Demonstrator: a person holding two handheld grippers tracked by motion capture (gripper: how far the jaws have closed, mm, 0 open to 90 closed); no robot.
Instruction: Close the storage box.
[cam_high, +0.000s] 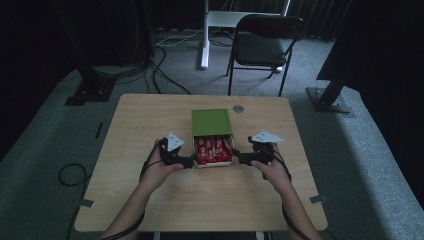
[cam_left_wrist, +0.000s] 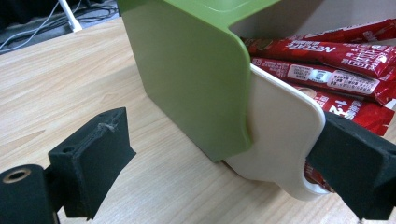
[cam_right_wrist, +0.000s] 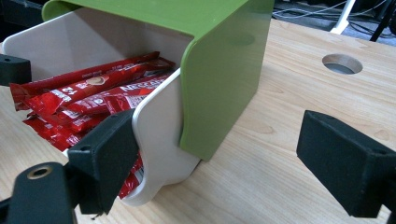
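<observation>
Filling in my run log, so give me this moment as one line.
stage: box drawer part out | left gripper: open, at drawer corner | right gripper: open, at other corner | packets: inside drawer

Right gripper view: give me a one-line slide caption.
Open right tool straddling the white drawer's side wall, red sachets inside, green sleeve half over it.

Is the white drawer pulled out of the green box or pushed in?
Pulled partly out: the white drawer sticks out of the green box toward the person, showing red packets inside.
</observation>
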